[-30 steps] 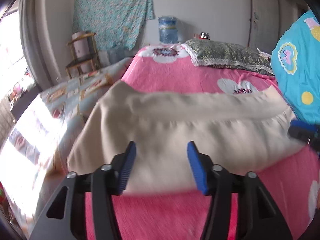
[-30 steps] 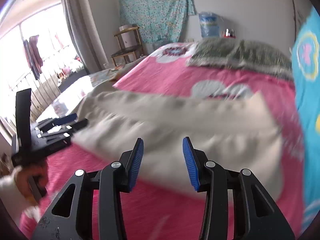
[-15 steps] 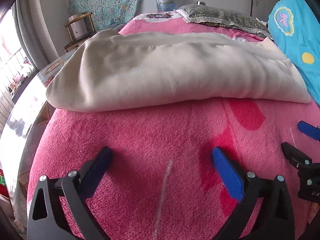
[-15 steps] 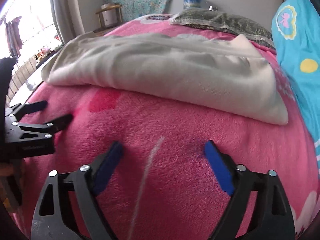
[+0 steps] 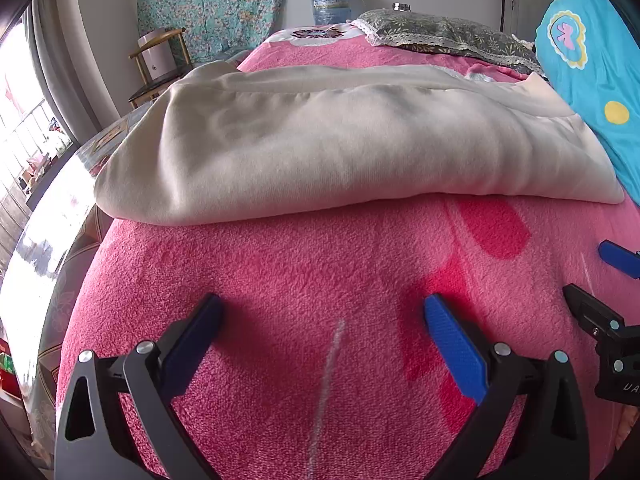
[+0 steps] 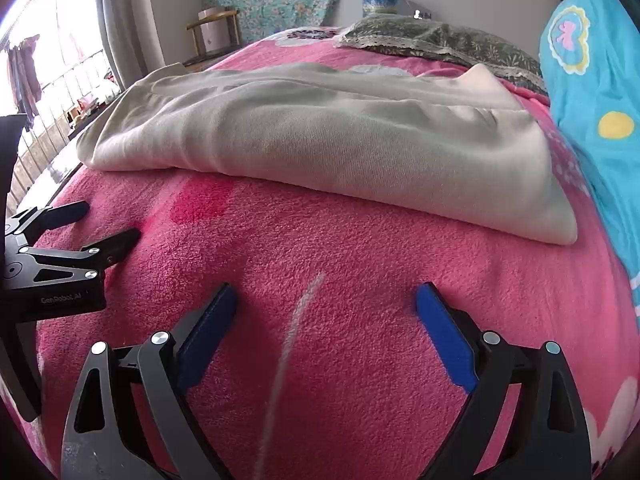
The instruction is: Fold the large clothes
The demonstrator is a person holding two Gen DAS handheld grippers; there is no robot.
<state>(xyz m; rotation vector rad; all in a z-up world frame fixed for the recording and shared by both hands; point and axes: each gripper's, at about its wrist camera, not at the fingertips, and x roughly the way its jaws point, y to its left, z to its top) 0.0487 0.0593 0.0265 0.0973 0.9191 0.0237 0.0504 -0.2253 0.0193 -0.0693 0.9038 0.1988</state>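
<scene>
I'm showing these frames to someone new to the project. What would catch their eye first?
A large cream garment, folded over on itself, lies across the bright pink blanket that fills both views. Nearer the cameras, the left claw and right claw hang wide open over bare blanket, holding nothing. A turquoise patterned cloth lies along the right.

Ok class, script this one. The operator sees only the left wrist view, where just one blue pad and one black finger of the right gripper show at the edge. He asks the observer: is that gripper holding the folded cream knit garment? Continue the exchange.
Observer: No. The right gripper has just been opening. Its blue pads stand wide apart with only the pink fleece blanket between them. The folded cream knit garment lies beyond its tips, untouched.
Operator: My window is glare. Is anything there?
Observer: Yes. In the right wrist view, dark clothes hang at the window railing.
</scene>
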